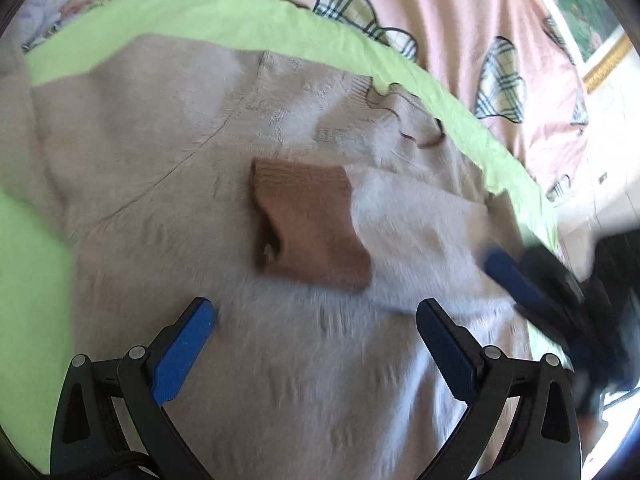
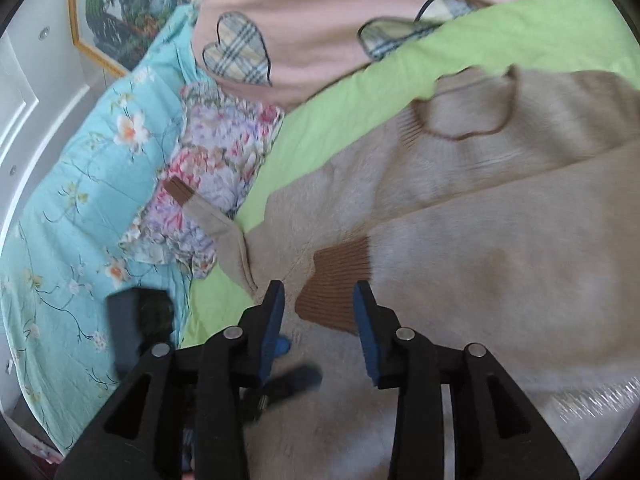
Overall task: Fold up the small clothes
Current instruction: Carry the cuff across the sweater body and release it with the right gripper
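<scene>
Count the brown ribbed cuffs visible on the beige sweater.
2. One brown cuff lies folded onto the sweater's body, just ahead of the right gripper. The other cuff rests out on the floral cloth at the far sleeve's end. None appear hidden.

A bed's green sheet carries a beige sweater, with a pink heart-patterned quilt beside it.
</scene>
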The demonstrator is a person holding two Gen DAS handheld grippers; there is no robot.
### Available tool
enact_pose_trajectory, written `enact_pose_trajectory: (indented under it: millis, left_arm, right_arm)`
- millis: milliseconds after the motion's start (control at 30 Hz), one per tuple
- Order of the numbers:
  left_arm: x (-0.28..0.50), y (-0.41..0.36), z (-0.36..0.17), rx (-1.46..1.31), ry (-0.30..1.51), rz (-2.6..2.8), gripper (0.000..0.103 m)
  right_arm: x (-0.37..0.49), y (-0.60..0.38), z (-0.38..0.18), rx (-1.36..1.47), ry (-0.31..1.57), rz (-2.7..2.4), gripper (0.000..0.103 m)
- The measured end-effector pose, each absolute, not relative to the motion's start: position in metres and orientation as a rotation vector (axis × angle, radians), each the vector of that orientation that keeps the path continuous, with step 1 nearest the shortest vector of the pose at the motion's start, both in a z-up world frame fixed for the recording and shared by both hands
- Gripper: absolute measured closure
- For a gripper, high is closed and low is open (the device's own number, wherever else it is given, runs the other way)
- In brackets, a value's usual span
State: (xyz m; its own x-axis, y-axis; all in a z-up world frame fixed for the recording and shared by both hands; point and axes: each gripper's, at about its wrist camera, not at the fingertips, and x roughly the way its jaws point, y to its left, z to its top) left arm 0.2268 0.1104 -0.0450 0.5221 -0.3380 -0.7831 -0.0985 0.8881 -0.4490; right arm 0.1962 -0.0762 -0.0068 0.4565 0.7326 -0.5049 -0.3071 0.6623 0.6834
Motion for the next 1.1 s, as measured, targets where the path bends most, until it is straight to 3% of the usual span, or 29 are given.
enact_pose_trajectory:
  millis: [133, 167, 200, 233, 267, 400, 500, 733, 933, 967, 1000, 1033, 1100]
  left_arm:
    - [0.248, 0.099, -0.045, -0.440, 0.974, -0.133, 0.008]
    - [0.251, 0.095, -0.044, -0.423, 0.958, -0.135, 0.030]
    - [0.256, 0.089, -0.044, -0.387, 0.958, -0.141, 0.068]
    - [0.258, 0.087, -0.044, -0.365, 0.968, -0.143, 0.089]
    - [0.261, 0.084, -0.042, -0.352, 0.971, -0.147, 0.095]
    - [0.238, 0.101, -0.007, -0.294, 0.780, -0.035, 0.095]
    - [0.244, 0.121, -0.026, -0.318, 0.852, -0.015, 0.095]
    - [0.236, 0.115, -0.039, -0.291, 0.866, -0.027, 0.095]
    - [0.226, 0.126, -0.039, -0.312, 0.846, 0.001, 0.095]
    - [0.225, 0.125, -0.038, -0.308, 0.846, 0.007, 0.095]
    - [0.226, 0.123, -0.036, -0.300, 0.841, 0.007, 0.095]
    - [0.224, 0.117, -0.030, -0.275, 0.823, 0.001, 0.095]
    - [0.223, 0.109, -0.022, -0.242, 0.793, -0.007, 0.095]
  right_arm:
    - [0.161, -0.127, -0.007, 0.599, 0.840, 0.600, 0.065]
    - [0.154, -0.136, -0.008, 0.603, 0.835, 0.579, 0.065]
    - [0.149, -0.143, -0.009, 0.605, 0.830, 0.557, 0.065]
    - [0.143, -0.154, -0.011, 0.607, 0.826, 0.530, 0.065]
    - [0.140, -0.160, -0.011, 0.608, 0.823, 0.506, 0.065]
    - [0.134, -0.198, -0.012, 0.573, 0.801, 0.380, 0.065]
    - [0.142, -0.233, -0.012, 0.573, 0.777, 0.279, 0.063]
    - [0.205, -0.262, -0.021, 0.459, 0.804, 0.083, 0.040]
    - [0.257, -0.273, -0.056, 0.394, 0.939, 0.081, 0.038]
    - [0.259, -0.269, -0.056, 0.371, 0.936, 0.106, 0.040]
    - [0.259, -0.265, -0.055, 0.350, 0.940, 0.139, 0.079]
    - [0.259, -0.263, -0.052, 0.339, 0.950, 0.148, 0.093]
    - [0.249, -0.269, -0.038, 0.324, 0.889, 0.119, 0.093]
